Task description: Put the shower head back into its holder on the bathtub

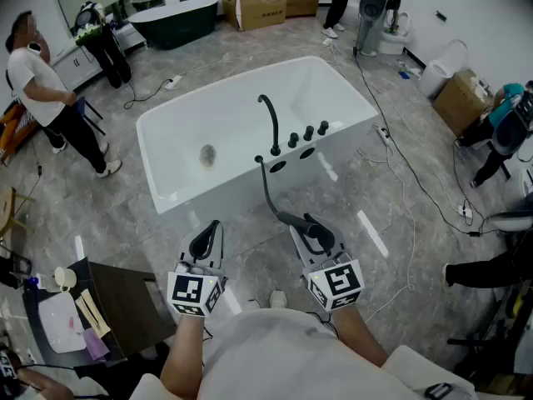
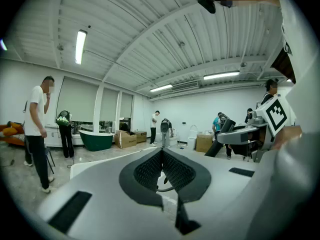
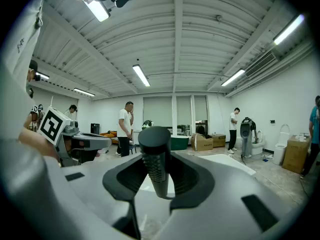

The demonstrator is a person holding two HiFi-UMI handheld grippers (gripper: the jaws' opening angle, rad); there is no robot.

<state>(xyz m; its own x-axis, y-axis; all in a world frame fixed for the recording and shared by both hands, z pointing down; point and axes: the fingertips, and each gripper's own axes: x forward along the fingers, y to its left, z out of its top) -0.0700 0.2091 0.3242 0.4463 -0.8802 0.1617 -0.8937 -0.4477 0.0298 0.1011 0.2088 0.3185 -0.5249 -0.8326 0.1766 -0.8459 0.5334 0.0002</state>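
- While the right gripper [image 3: 159,174] clamps the shower head [image 3: 154,154] by its handle, well short of the bathtub [image 1: 216,192], approach the rim holder slowly.
- Left gripper [image 2: 161,156]: jaws together, empty.
- Mind the hose [image 1: 268,190]; seat squarely.

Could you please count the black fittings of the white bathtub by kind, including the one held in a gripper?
Spout: 1
Knobs: 3
Hose: 1
Shower head, held in the right gripper: 1
Total: 6
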